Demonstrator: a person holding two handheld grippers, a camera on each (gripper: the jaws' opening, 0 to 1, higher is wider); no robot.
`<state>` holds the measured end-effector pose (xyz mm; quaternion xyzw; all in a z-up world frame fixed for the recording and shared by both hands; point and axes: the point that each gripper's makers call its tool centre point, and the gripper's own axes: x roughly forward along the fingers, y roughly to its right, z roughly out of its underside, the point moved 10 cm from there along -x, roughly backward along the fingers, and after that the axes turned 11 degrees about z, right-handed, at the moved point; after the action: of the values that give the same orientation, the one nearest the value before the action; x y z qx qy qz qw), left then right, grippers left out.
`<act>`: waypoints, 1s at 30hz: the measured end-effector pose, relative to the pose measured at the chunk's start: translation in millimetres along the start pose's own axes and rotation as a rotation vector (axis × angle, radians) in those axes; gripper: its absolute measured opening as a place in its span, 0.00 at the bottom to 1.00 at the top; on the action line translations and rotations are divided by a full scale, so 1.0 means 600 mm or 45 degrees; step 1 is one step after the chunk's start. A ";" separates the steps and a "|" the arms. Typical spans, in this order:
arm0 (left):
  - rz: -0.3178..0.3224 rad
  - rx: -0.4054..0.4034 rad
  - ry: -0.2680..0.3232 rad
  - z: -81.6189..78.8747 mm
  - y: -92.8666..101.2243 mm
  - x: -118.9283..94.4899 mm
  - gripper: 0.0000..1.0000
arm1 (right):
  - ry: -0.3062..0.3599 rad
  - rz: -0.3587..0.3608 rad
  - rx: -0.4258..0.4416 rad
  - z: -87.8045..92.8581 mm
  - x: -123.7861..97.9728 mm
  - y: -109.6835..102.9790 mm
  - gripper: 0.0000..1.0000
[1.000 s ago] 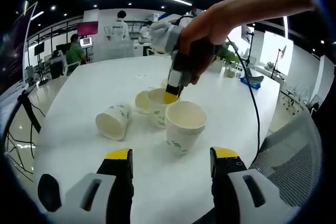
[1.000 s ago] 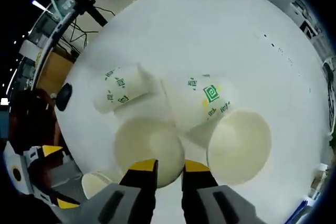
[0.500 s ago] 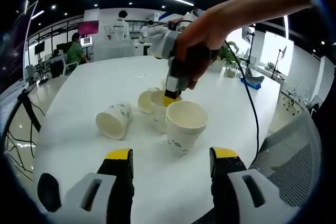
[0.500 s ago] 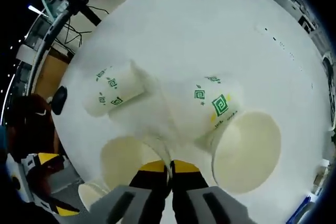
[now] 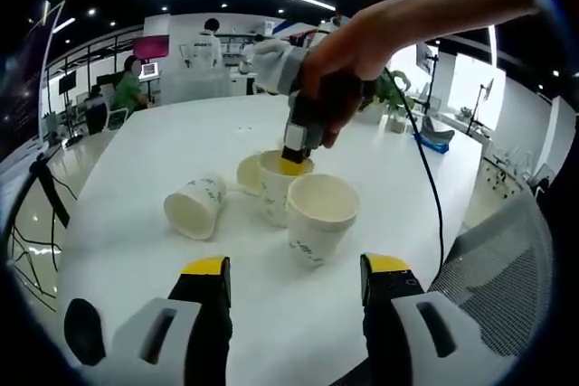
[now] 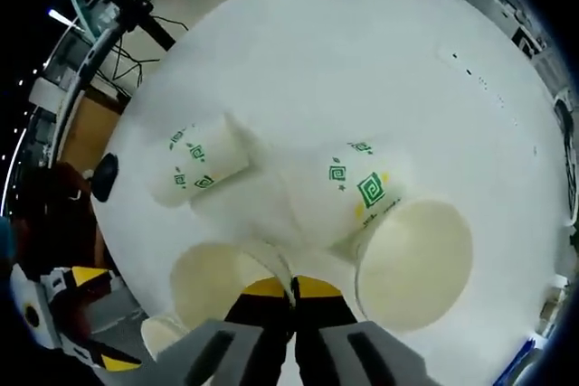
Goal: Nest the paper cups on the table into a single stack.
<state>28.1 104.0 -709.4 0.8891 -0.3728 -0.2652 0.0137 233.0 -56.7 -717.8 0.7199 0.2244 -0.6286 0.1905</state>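
The right gripper (image 6: 291, 288) is pinching the rim of a cup (image 5: 282, 189) at frame centre; the left gripper (image 5: 294, 268) is waiting open. Next: lift, then nest it into the neighbouring cup (image 5: 318, 219).

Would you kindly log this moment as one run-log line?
right tongs: shut on upright cup rim | left tongs: open, hovering | lying cup: on table | near cup: upright

left gripper (image 5: 295, 276): jaws wide apart, holding nothing, low and level | right gripper (image 6: 290, 288): jaws pinched together on a thin cup rim, pointing steeply down | person's hand (image 5: 348, 42): wrapped around right gripper's body
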 end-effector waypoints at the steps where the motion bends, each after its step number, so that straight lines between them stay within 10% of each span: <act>1: 0.000 0.000 -0.001 0.000 0.000 0.000 0.57 | 0.002 -0.001 0.000 -0.001 0.000 0.001 0.00; 30: 0.014 0.023 -0.002 0.000 0.006 -0.002 0.57 | 0.136 0.030 -0.111 -0.009 -0.105 0.005 0.00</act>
<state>25.3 102.3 -708.2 0.8870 -0.3801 -0.2623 0.0069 232.3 -61.7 -654.7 0.7459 0.2527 -0.5768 0.2168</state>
